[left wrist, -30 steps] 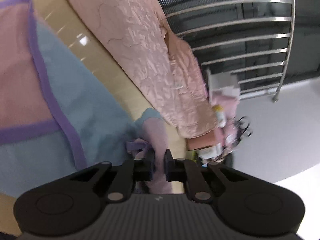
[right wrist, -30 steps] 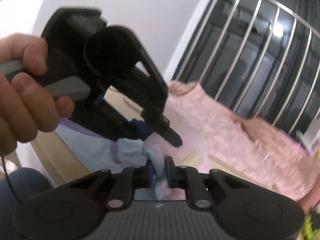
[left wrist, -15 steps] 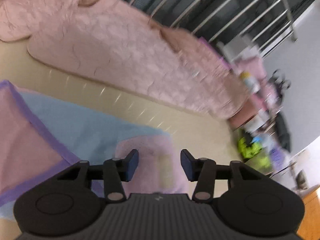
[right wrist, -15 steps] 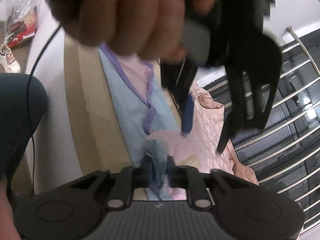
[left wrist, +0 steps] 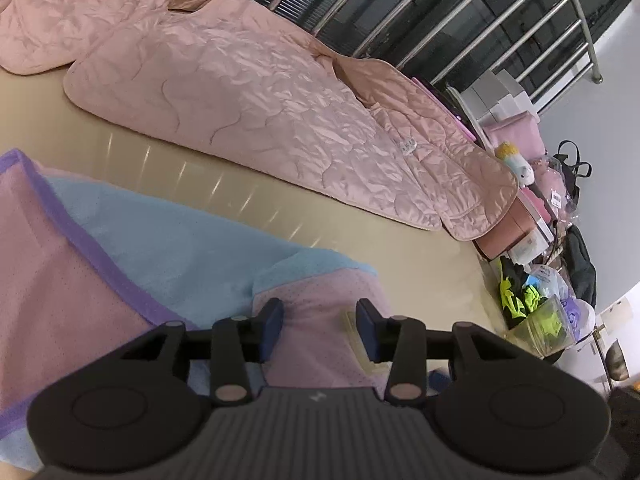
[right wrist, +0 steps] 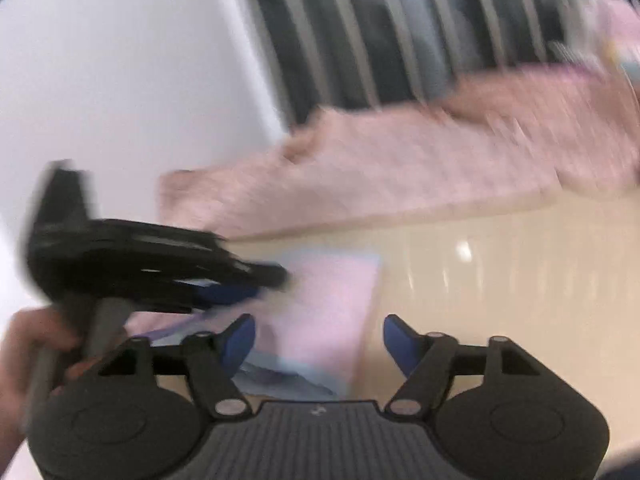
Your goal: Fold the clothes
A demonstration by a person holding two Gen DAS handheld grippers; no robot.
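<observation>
A second ago both grippers pinched the pink sleeve; now both have let go. The left gripper [left wrist: 319,330] has its fingers parted, the sleeve [left wrist: 320,320] lying loose between them on the blue and pink shirt [left wrist: 168,240], which lies flat on the counter [left wrist: 420,264]. The right gripper [right wrist: 319,338] has just been opening; its fingers stand wide above the sleeve, not touching it. The pink quilted jacket [left wrist: 260,92] lies beyond.

2 close wrist views over garment [left wrist: 168,256]
</observation>
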